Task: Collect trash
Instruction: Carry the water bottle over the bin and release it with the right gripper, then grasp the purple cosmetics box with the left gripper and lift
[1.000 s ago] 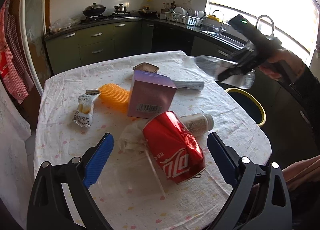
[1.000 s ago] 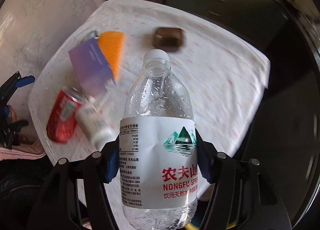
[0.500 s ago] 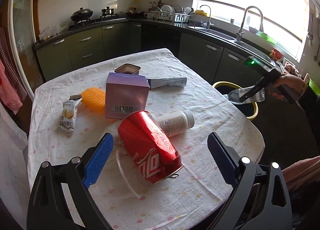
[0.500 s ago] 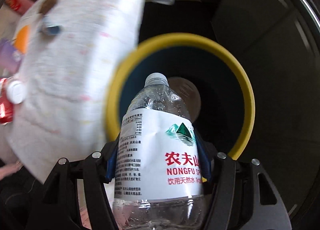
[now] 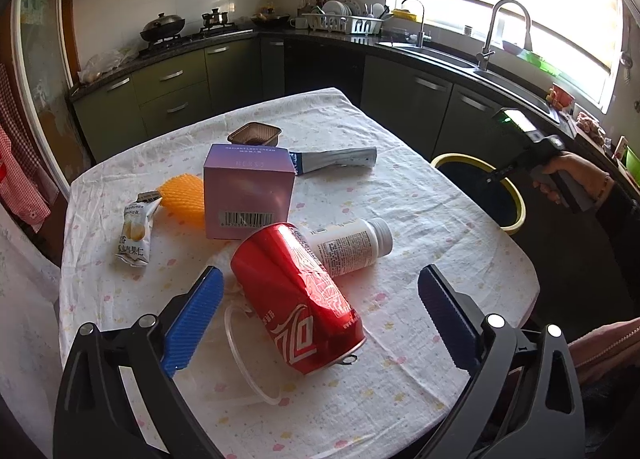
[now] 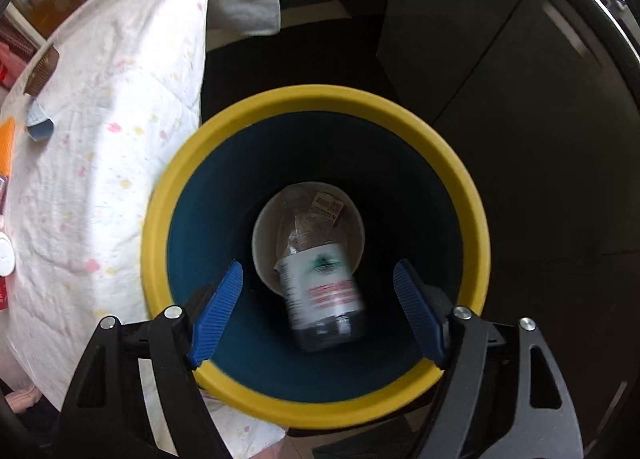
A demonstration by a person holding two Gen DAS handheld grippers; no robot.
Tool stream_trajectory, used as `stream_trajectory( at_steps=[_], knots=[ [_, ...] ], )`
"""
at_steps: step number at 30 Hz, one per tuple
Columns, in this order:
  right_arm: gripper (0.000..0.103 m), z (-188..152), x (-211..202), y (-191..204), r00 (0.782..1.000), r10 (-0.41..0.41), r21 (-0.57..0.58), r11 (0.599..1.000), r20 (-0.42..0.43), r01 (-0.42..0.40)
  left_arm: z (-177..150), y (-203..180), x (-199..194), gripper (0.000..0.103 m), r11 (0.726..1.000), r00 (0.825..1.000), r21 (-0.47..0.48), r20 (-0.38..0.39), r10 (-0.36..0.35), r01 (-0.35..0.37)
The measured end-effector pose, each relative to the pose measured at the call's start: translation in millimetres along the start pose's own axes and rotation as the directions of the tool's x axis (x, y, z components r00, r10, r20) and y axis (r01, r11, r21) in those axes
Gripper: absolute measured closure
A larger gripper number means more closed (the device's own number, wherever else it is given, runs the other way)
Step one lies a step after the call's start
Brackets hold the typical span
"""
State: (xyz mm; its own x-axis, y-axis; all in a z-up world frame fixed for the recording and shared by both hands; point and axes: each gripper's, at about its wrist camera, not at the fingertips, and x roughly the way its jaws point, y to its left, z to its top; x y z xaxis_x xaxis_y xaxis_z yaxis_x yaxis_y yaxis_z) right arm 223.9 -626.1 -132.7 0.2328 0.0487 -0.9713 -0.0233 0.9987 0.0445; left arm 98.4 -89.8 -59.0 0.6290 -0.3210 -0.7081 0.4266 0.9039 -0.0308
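1. Clear plastic bottle (image 6: 322,291) is now inside the bin (image 6: 316,99), blurred with motion and leaning against the blue wall over a pale round object at the bottom. Half a second ago it was clamped in the right gripper (image 6: 320,311) above the opening; a second ago it was held over the table.
2. Right gripper: jaws now spread wide, nothing between them, poised over the bin mouth. The release is done.
3. Left gripper (image 5: 318,317): jaws open and empty, as in both earlier frames. It hovers low over the table (image 5: 440,211), bracketing the red can (image 5: 296,299) without touching it.
4. In the left view the bin (image 5: 516,195) stands on the floor just beside the table's right edge, with the right gripper (image 5: 496,175) and its hand (image 5: 568,175) over it.
5. Trash left on the table: can lying on its side across a clear cup (image 5: 240,363); white pill bottle (image 5: 352,245) touching the can; purple box (image 5: 248,195); orange net (image 5: 184,199); snack packet (image 5: 134,231); silver wrapper (image 5: 336,159); small brown tray (image 5: 254,135).
6. Judgement: one item cleared, most of the task remains. The can is the likely next pick for the left gripper, being already framed. It may roll when pinched, and the cup beneath could be dragged along.
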Motion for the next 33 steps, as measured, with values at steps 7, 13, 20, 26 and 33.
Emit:
stream_trajectory(
  at_steps=[7,13,20,26,33],
  knots=[
    [0.029,-32,-36,30,0.995,0.055,-0.018,0.998,0.087,-0.054,13,8,13,0.005,0.999,0.999,-0.014,-0.031,0.045,-0.045],
    [0.029,-56,-56,50,0.981,0.122,-0.037,0.992,0.148,-0.118,36,23,34,0.005,0.996,0.995,-0.055,-0.075,0.066,-0.070],
    [0.029,-68,-46,65,0.970,0.190,-0.047,0.982,0.149,-0.185,63,31,67,0.005,0.989,0.986,-0.045,-0.099,0.136,-0.141],
    [0.029,-71,-40,67,0.967,0.206,-0.046,0.978,0.151,-0.202,71,40,98,0.005,0.981,0.971,-0.035,-0.155,0.183,-0.191],
    [0.029,-71,-37,65,0.968,0.203,-0.050,0.979,0.149,-0.197,73,50,115,0.010,0.976,0.962,-0.051,-0.186,0.198,-0.211]
  ],
)
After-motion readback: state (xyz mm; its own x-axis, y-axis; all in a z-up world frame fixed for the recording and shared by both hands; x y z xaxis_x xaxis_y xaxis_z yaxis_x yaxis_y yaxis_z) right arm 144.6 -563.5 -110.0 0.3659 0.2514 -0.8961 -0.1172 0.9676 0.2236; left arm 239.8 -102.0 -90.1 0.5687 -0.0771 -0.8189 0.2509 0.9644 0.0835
